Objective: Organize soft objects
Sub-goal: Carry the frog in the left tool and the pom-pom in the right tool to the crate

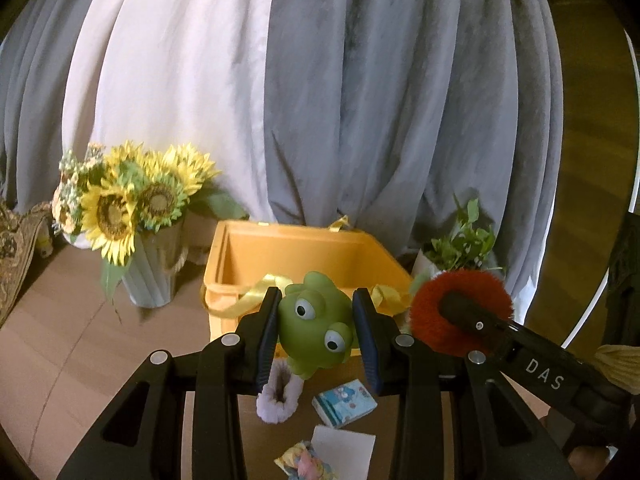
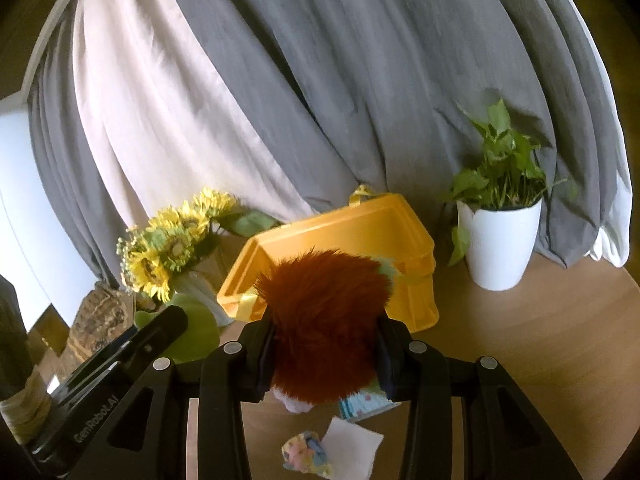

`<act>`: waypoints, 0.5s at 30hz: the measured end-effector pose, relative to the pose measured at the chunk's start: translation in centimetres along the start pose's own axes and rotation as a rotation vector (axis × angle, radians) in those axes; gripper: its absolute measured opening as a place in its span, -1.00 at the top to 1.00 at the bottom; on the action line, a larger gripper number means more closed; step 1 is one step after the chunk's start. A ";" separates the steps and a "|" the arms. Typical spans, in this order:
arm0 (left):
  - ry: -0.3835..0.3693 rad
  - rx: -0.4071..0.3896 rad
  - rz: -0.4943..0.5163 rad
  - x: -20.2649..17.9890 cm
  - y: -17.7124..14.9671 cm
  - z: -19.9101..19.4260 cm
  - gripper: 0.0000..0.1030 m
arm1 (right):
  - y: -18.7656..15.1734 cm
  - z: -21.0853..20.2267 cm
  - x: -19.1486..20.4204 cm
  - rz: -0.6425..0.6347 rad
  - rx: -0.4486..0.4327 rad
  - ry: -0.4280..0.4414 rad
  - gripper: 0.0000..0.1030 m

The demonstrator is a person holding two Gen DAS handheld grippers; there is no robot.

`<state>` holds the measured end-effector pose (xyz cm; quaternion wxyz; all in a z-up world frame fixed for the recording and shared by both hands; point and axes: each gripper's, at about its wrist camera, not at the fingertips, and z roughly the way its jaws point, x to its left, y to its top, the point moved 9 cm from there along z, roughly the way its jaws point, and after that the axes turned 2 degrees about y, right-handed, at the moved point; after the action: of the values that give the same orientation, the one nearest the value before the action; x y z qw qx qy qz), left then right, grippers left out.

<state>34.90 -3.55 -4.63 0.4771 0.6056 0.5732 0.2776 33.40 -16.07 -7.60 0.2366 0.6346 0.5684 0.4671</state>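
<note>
Above the wooden table (image 1: 80, 344), just before the yellow bin (image 1: 296, 252), a green frog toy (image 1: 316, 324) is clamped between the closed jaws of the left gripper (image 1: 316, 328). Beside it, a red furry ball (image 2: 324, 332) is pinched in the right gripper (image 2: 324, 360). A lavender scrunchie (image 1: 278, 396) and a tissue pack (image 1: 344, 402) are seen lying on the table below.

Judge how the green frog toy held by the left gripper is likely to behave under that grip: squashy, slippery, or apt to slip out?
The green frog toy looks like smooth, slightly glossy rubber, so it may be a bit slippery. The left gripper pinches its rounded sides, jaws fairly wide, so it probably yields and could twist or squirt out. It hangs tilted above the table, likely light for its size.
</note>
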 end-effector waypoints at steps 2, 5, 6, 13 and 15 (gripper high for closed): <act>-0.006 -0.012 0.004 0.0 0.5 0.0 0.30 | 0.4 0.0 0.1 -0.001 -0.011 0.002 0.19; -0.013 -0.026 0.012 -0.2 1.2 0.3 0.30 | 0.9 0.0 0.2 -0.003 -0.026 0.006 0.19; -0.014 -0.031 0.017 -0.2 1.5 0.3 0.30 | 1.1 0.0 0.3 -0.004 -0.031 0.008 0.19; -0.020 -0.067 0.035 -0.5 3.4 1.2 0.30 | 2.7 0.6 0.4 -0.009 -0.059 0.016 0.19; -0.017 -0.075 0.039 -0.5 3.8 1.5 0.30 | 3.2 0.9 0.4 -0.011 -0.065 0.018 0.19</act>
<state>37.74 -3.99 -1.64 0.4990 0.6005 0.5464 0.3031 35.70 -16.29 -5.24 0.2545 0.6193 0.5584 0.4898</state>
